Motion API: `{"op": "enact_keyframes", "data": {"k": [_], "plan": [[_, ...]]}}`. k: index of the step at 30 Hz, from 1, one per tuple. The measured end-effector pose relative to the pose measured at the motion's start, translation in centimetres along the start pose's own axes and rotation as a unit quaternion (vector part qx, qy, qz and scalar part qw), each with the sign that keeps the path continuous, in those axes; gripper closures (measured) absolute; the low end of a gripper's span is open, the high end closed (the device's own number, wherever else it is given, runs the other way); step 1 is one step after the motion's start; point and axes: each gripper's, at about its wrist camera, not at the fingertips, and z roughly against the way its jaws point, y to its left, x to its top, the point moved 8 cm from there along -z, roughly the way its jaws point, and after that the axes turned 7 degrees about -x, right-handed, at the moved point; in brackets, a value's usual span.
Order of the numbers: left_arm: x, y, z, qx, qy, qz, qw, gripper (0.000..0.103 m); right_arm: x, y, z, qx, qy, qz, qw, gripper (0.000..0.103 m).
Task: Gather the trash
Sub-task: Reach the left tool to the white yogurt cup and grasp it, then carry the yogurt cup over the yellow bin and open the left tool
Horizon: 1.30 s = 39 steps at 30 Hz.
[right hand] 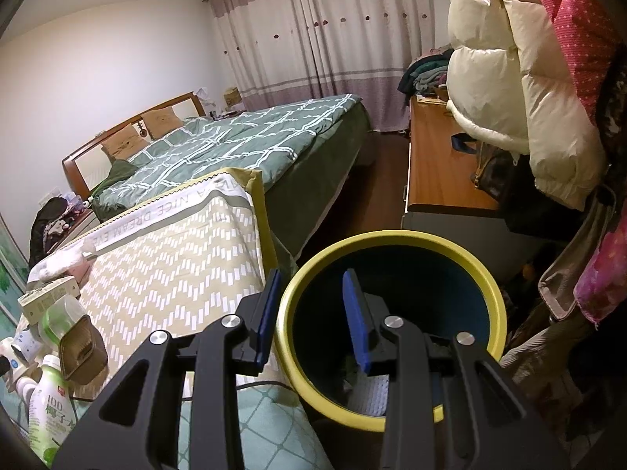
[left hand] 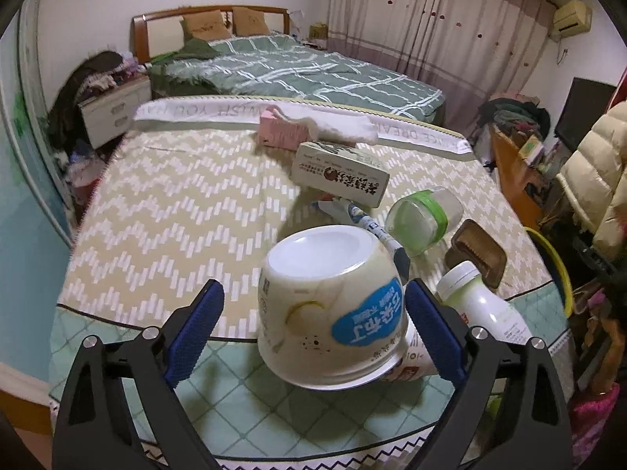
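Cup: the cream plastic pudding cup (left hand: 329, 305) lies upturned on the bed (left hand: 176, 211), base facing away from you.
Left gripper (left hand: 313, 333): your pads straddle it, released.
Right gripper (right hand: 313, 321): you clench the yellow-rimmed bin's (right hand: 392, 237) wall.

Left gripper (left hand: 313, 333) spread wide (right gripper (right hand: 313, 321) narrower).

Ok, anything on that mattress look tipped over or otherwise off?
Yes. The pudding cup between the left gripper's fingers sits upside down, the clear jar lies on its side, and the white bottle is down too. Nothing looks spilled.
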Motion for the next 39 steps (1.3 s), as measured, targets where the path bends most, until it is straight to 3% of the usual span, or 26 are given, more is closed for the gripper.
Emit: {"op": "enact_keyframes", "data": {"k": [14,16,17,24,30,39], "plan": [[0.7,-0.3,-3.5,-0.040,0.041,-0.013,0.9983,0.011,-0.4,0.2,-0.4,0.002,0.010,0.002,1.000,0.072],[0.8,-0.5,-3.8,-0.047,0.042,-0.016,0.9979,0.021,-0.4,0.1,-0.5,0.004,0.010,-0.001,1.000,0.072],[0.9,-0.5,-3.8,-0.049,0.043,-0.016,0.9977,0.021,-0.4,0.1,-0.5,0.005,0.012,-0.002,1.000,0.072],[2.1,-1.0,-1.1,-0.021,0.001,-0.036,0.9991,0.021,-0.4,0.1,-0.4,0.005,0.011,-0.004,1.000,0.072],[3.1,-4.9,2.2,-0.024,-0.032,-0.075,0.9964,0.021,-0.2,-0.4,0.3,-0.007,-0.002,-0.003,1.000,0.072],[4.1,-16.4,2.4,-0.105,-0.031,-0.166,0.9801,0.021,-0.4,-3.9,2.7,-0.032,-0.011,-0.006,0.999,0.067]]}}
